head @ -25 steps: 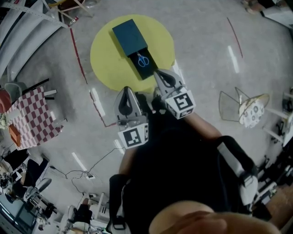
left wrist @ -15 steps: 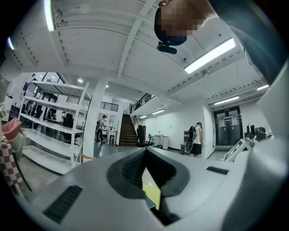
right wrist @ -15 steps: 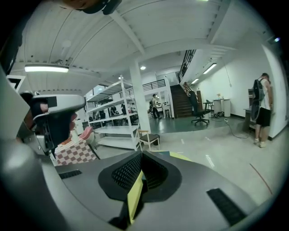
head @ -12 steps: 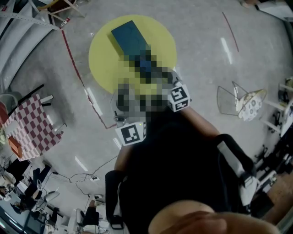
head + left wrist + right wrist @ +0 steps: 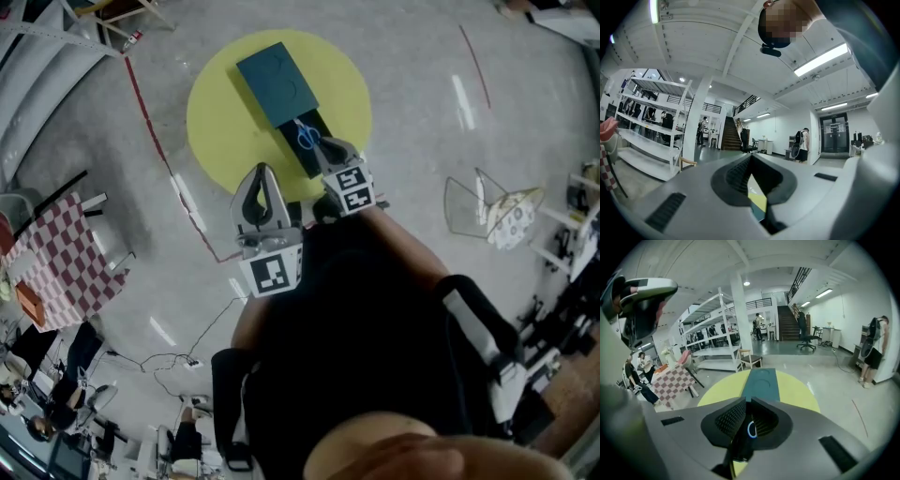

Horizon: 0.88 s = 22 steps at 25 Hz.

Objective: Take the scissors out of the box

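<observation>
A dark teal box (image 5: 277, 73) lies on a round yellow table (image 5: 220, 122), its drawer pulled out toward me. Blue-handled scissors (image 5: 307, 137) lie in the drawer. My right gripper (image 5: 328, 147) tilts down right at the near end of the scissors. Its jaws are opening, with only a narrow slit between the tips and nothing pressed between them. In the right gripper view the gripper (image 5: 748, 400) shows a blue scissors handle (image 5: 751, 429) through its hollow, with the box (image 5: 761, 383) beyond. My left gripper (image 5: 262, 173) is shut and empty, level at the table's near edge; its own view shows the tips (image 5: 751, 155) touching.
A checkered-cloth table (image 5: 52, 258) stands at the left. A wire frame (image 5: 478, 211) is on the floor at the right. Red tape (image 5: 150, 112) runs along the floor left of the yellow table. A cable (image 5: 202, 337) trails below. Shelving (image 5: 712, 329) and a chair (image 5: 750, 359) stand beyond the table.
My right gripper has dropped and tipped down, from the drawer's near end to beside the scissors. My left gripper has moved forward to the table's edge.
</observation>
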Tool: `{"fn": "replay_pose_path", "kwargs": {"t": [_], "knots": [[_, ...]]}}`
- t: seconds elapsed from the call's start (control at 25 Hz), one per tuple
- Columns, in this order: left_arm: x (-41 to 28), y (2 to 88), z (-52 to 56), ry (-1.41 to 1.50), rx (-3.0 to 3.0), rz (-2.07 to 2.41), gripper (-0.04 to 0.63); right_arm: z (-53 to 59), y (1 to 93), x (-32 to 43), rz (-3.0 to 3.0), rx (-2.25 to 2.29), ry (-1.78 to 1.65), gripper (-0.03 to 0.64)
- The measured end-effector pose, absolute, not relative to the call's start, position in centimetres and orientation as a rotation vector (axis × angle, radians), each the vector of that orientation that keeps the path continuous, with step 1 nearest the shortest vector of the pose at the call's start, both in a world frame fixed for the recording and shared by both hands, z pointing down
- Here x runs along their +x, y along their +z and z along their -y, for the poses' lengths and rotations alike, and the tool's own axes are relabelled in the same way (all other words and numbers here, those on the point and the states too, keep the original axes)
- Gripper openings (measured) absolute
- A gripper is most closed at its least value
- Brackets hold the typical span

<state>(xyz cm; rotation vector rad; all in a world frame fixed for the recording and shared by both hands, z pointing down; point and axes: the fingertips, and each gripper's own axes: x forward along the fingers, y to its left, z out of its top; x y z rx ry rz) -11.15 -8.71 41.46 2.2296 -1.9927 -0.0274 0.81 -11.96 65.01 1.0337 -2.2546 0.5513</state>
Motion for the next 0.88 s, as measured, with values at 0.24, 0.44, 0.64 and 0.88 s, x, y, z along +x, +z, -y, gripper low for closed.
{"fn": "replay_pose_path", "kwargs": {"t": [0.24,0.44,0.64,0.88], "knots": [[-11.4,42.2,9.7,-0.022,2.217,1.98,-0.003,12.6,69.9,0.7,2.141,0.965,0.605,0.055],[-11.7,42.7,10.6,-0.034,2.209,1.952,-0.003,12.6,73.8,0.6,2.023,0.92,0.652,0.075],[-11.8,43.6,11.6,-0.02,2.195,1.929,-0.003,12.9,77.0,0.9,1.935,0.902,0.691,0.075],[-12.0,44.2,12.3,0.007,2.175,1.927,-0.003,12.6,80.4,0.8,1.845,0.856,0.728,0.1]]}}
